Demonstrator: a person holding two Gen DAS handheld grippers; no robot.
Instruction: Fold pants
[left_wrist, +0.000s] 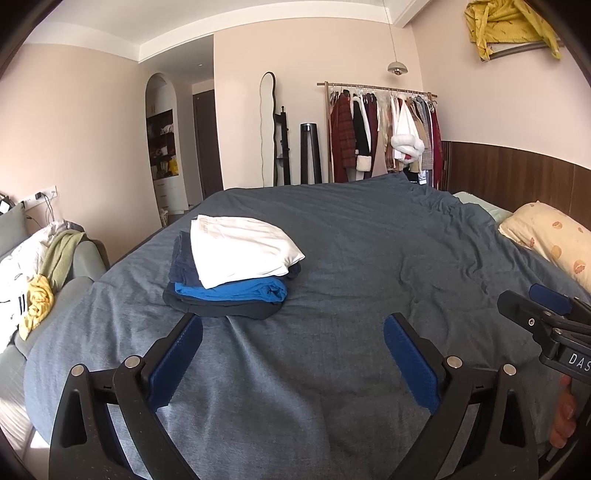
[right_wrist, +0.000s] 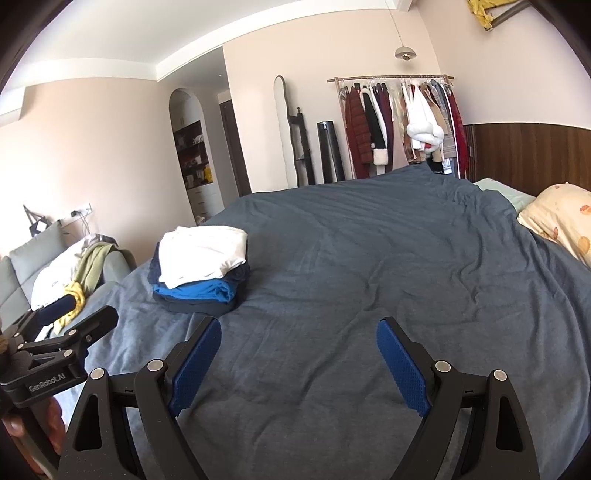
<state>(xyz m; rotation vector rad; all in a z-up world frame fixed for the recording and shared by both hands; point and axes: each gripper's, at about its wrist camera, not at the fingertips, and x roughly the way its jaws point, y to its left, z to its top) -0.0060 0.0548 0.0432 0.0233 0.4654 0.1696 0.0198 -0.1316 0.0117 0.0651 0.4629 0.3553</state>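
A stack of folded clothes (left_wrist: 232, 273) lies on the grey-blue bed cover (left_wrist: 369, 258): a white piece on top, then dark navy, bright blue and black ones. The stack also shows in the right wrist view (right_wrist: 201, 273). My left gripper (left_wrist: 293, 332) is open and empty, just in front of the stack above the cover. My right gripper (right_wrist: 298, 338) is open and empty, to the right of the stack above bare cover. Each gripper shows at the edge of the other's view, the right gripper (left_wrist: 546, 317) and the left gripper (right_wrist: 66, 332).
A patterned pillow (left_wrist: 554, 240) lies at the bed's right end by a wooden headboard. A grey sofa (left_wrist: 74, 266) with loose clothes stands left of the bed. A clothes rack (left_wrist: 384, 129), a mirror and a dark tower stand by the far wall.
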